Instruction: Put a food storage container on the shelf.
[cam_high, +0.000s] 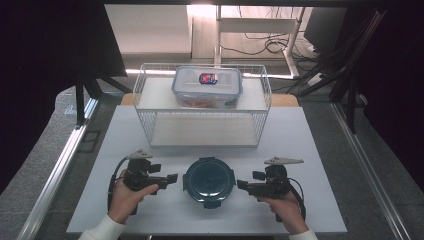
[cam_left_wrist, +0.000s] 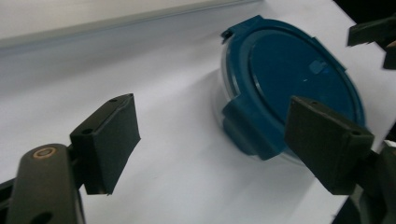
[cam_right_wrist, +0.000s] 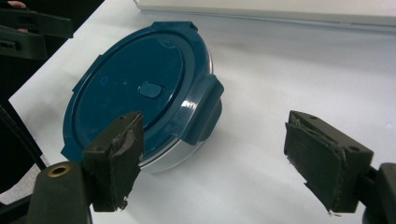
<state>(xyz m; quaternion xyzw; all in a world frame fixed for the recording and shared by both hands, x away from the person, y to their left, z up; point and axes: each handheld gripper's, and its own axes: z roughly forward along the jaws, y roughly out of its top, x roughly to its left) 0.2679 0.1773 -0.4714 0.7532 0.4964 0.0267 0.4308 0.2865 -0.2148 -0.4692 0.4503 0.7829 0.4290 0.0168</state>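
A round clear container with a dark blue clip-on lid (cam_high: 209, 180) sits on the white table top near the front edge, between my two grippers. My left gripper (cam_high: 172, 178) lies just left of it, pointing right, jaws open and empty. In the left gripper view the container (cam_left_wrist: 299, 70) lies ahead and to the right of the left gripper (cam_left_wrist: 219, 140), one lid clip near the right pad. My right gripper (cam_high: 242, 185) lies just right of it, pointing left, also open. In the right gripper view the container (cam_right_wrist: 130, 88) lies ahead and left of the right gripper (cam_right_wrist: 222, 156), not touching the pads.
A white wire basket (cam_high: 145, 90) stands at the back of the white table (cam_high: 300, 150). On its upper shelf rests a rectangular clear box with a blue-rimmed lid (cam_high: 207, 86). Metal rails run along both sides of the table.
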